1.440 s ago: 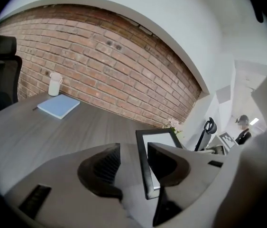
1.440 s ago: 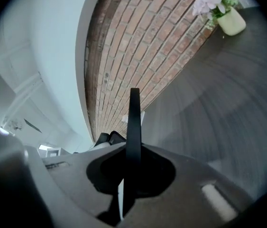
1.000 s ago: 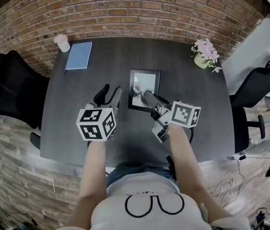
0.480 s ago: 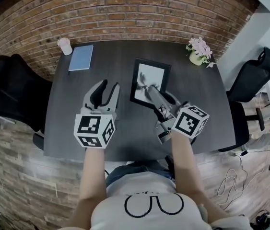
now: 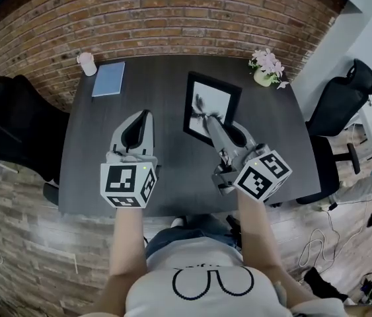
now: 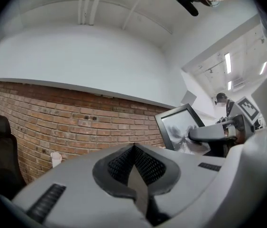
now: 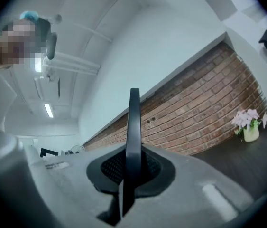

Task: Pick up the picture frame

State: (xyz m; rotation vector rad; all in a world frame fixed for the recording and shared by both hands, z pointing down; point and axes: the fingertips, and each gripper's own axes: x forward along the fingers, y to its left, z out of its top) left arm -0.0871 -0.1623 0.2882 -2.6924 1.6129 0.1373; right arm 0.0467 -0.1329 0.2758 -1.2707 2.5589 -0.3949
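The black picture frame (image 5: 212, 106) with a grey-white print hangs tilted above the dark table (image 5: 172, 177), its near edge pinched in my right gripper (image 5: 211, 127), which is shut on it. In the right gripper view the frame (image 7: 133, 122) stands edge-on between the pads. The left gripper view shows the frame (image 6: 178, 127) upright at the right, with the right gripper (image 6: 214, 134) on it. My left gripper (image 5: 142, 116) hovers left of the frame; its jaws are closing and meet with nothing between them (image 6: 135, 175).
A blue notebook (image 5: 108, 78) and a pale cup (image 5: 86, 62) lie at the table's far left. A vase of pink flowers (image 5: 265, 68) stands at the far right. Black office chairs (image 5: 14, 124) (image 5: 341, 104) flank the table. A brick wall runs behind.
The frame has come up off the table in the right gripper and tilted. Both grippers rose. The left gripper's jaws went from wide open to shut.
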